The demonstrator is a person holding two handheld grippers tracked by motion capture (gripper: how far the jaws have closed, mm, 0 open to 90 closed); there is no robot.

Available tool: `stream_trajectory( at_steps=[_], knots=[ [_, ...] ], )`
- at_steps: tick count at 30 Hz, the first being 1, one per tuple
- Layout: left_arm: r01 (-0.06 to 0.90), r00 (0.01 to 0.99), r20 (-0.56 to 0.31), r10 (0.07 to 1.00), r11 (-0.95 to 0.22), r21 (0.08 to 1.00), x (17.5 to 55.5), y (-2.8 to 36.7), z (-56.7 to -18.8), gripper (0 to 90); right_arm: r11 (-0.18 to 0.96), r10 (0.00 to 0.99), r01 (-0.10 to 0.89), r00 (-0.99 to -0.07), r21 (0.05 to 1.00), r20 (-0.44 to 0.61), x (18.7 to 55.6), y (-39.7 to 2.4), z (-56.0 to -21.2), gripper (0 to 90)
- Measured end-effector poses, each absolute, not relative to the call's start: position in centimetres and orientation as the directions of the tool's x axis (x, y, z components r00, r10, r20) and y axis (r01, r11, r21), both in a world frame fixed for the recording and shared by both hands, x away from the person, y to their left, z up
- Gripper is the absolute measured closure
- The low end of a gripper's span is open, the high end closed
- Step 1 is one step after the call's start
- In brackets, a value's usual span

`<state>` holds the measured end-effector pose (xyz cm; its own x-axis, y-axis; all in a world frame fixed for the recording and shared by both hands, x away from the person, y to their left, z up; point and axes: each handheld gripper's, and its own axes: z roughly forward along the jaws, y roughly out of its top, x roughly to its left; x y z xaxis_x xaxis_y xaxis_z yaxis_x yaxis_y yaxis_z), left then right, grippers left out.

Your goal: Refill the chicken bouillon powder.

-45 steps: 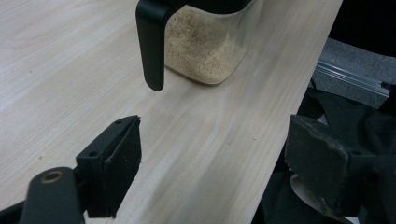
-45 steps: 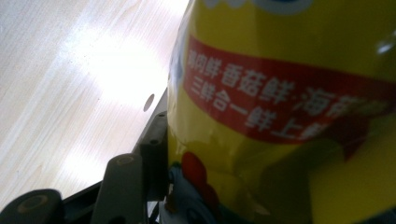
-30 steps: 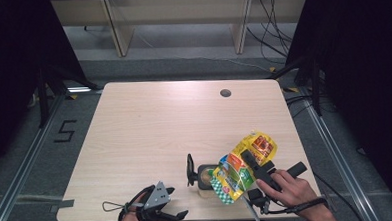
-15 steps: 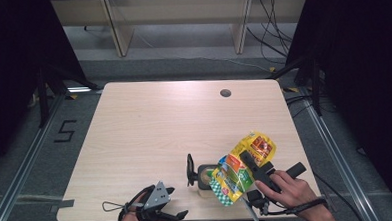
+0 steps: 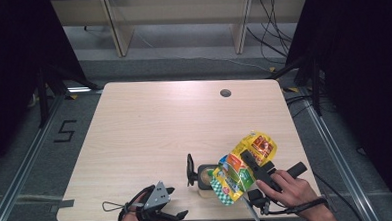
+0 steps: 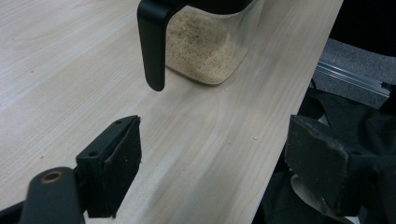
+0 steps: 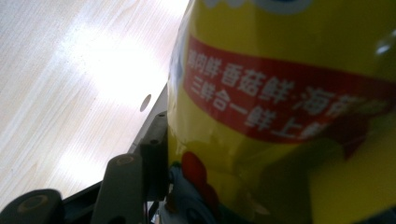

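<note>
My right gripper (image 5: 252,161) is shut on a yellow printed bag (image 5: 240,169), which is tilted down to the left over a clear container (image 5: 205,176) with a black handle (image 5: 189,169). In the right gripper view the bag (image 7: 289,93) sits close to the lens, with one finger (image 7: 156,149) pressed against its side. The container (image 6: 210,51) holds beige granules, and its handle (image 6: 152,46) hangs toward my left gripper (image 6: 215,135). That gripper is open and empty just short of the container. From above, my left gripper (image 5: 176,202) rests at the table's front edge.
The light wooden table (image 5: 159,127) has a round cable hole (image 5: 226,93) at the back right. A few stray grains (image 6: 254,138) lie near the front edge. Shelving legs and cables stand on the floor beyond the table.
</note>
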<state>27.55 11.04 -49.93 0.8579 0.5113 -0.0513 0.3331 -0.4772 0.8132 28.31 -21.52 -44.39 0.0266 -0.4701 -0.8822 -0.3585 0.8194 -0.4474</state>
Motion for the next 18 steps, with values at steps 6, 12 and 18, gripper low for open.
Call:
stream_trajectory(
  at_steps=[6, 12, 18],
  knots=[
    [0.351, 0.850, -0.061, 0.524, -0.476, 0.806, 27.43, 11.06, -49.90, 18.3, 0.812, -0.484, -0.359, 0.026, -0.460, -0.875, 28.42, -21.68, -44.23, 50.1],
    [0.351, 0.851, -0.061, 0.522, -0.478, 0.805, 27.45, 11.06, -49.92, 18.3, 0.815, -0.483, -0.359, 0.011, -0.455, -0.875, 28.51, -21.63, -44.81, 50.1],
    [0.351, 0.852, -0.064, 0.520, -0.475, 0.807, 27.45, 11.05, -49.93, 18.3, 0.814, -0.484, -0.357, 0.019, -0.459, -0.875, 28.47, -21.67, -44.58, 50.1]
  ],
)
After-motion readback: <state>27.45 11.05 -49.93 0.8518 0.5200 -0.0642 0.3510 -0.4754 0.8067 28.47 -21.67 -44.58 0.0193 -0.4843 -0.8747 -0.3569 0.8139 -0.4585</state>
